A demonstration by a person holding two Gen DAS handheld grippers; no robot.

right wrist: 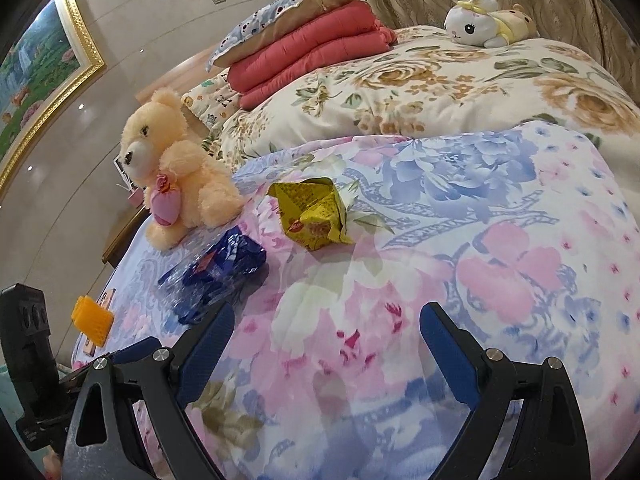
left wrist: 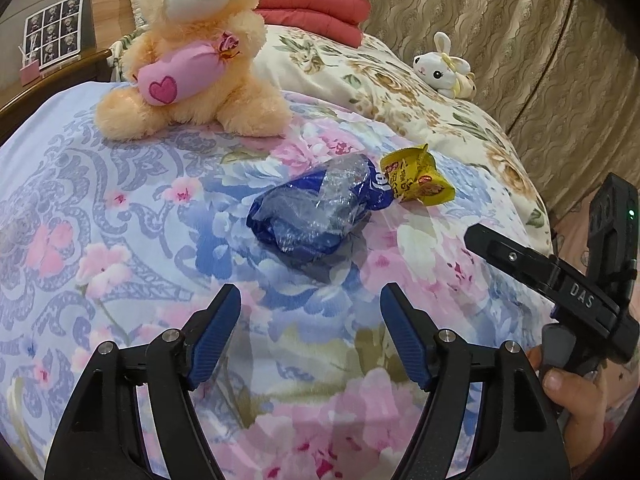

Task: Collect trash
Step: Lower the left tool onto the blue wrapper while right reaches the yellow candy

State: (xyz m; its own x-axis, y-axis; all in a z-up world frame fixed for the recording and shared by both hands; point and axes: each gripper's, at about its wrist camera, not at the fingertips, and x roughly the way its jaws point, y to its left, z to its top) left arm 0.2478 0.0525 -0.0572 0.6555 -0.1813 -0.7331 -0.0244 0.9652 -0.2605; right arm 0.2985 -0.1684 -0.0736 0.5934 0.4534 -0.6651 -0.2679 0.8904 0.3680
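Note:
A crumpled blue and clear plastic wrapper (left wrist: 320, 208) lies on the floral quilt, with a yellow snack wrapper (left wrist: 418, 178) touching its right end. My left gripper (left wrist: 310, 300) is open and empty, just short of the blue wrapper. In the right wrist view the blue wrapper (right wrist: 216, 276) lies at the left and the yellow wrapper (right wrist: 316, 214) sits ahead of centre. My right gripper (right wrist: 326, 320) is open and empty, above the quilt, short of the yellow wrapper. Its body shows at the right of the left wrist view (left wrist: 560, 280).
A peach teddy bear (left wrist: 192, 48) with a pink heart cushion sits behind the wrappers. A white bunny plush (left wrist: 444, 66) lies on the cream floral duvet (left wrist: 360, 72). Folded red blankets (right wrist: 308, 60) and a pillow are stacked at the head. An orange ridged object (right wrist: 92, 322) lies by the quilt's left edge.

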